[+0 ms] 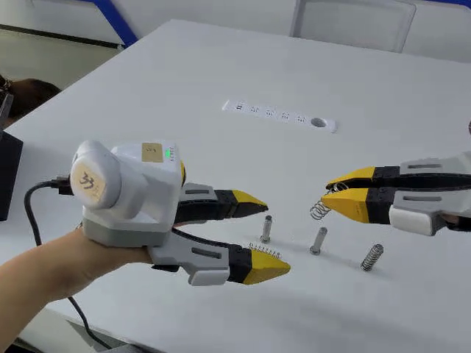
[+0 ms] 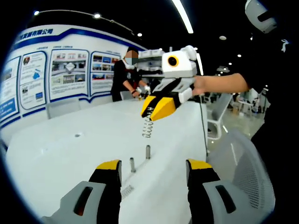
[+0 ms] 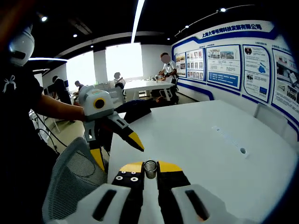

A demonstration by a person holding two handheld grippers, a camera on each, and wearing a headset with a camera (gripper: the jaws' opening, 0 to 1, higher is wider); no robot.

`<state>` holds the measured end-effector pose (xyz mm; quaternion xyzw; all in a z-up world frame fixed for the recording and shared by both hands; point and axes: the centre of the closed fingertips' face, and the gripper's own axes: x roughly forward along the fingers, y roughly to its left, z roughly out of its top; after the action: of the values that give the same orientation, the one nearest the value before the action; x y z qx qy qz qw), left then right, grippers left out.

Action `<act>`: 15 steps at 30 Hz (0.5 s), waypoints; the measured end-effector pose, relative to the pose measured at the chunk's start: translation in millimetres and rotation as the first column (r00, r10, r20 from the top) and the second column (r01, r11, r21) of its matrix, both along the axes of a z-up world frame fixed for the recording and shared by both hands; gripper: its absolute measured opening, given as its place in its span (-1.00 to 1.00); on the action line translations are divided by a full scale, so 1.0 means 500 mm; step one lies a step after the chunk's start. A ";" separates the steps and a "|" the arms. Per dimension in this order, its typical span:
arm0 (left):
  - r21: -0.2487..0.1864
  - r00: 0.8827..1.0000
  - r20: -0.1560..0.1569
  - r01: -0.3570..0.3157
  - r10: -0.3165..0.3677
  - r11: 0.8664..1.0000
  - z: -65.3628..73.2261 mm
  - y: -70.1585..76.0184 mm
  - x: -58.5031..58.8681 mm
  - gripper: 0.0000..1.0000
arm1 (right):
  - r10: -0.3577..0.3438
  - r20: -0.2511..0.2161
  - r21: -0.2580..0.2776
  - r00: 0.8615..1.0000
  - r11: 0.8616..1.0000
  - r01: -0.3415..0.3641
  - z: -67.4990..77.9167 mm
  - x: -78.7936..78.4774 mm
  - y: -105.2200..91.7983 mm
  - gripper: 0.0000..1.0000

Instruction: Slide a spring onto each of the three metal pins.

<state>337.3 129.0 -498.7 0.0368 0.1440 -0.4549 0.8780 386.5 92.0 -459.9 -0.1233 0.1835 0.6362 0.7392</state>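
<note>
Right gripper (image 1: pixel 329 193): my jaws are clamped on the top end of a held spring (image 1: pixel 321 209). The rest of it dangles below the tips.
Left gripper (image 1: pixel 276 237): jaws wide apart with nothing in them, hovering over the table (image 1: pixel 184 88).
Pins: I count two, both upright and bare. The first pin (image 1: pixel 266 229) stands just ahead of the left jaws, about in line with the gap between them. The second pin (image 1: pixel 319 240) sits under the right tips, almost straight below the held spring, but the two aren't touching.
Loose springs: the flat spring (image 1: pixel 265 250) lies right beside the tip of my left lower jaw. The slanted spring (image 1: pixel 372 257) lies on the table under the right jaws, back from their tips.
Progress: zero pins sleeved, as far as I can see. One spring is picked up and lined up, so I'd call this the start of pin one.
Left to do: lower this spring onto the second pin, then grab the two loose ones.
</note>
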 end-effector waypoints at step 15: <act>0.006 0.992 -0.061 -0.111 0.111 0.994 -0.044 0.081 0.006 0.40 | -0.158 0.001 -0.129 0.987 0.979 0.157 -0.123 0.120 -0.038 -0.78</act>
<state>340.5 169.7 -520.5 0.0159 0.1733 -0.4060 0.8971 446.7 72.8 -521.1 -0.1529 0.2368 0.5630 0.7769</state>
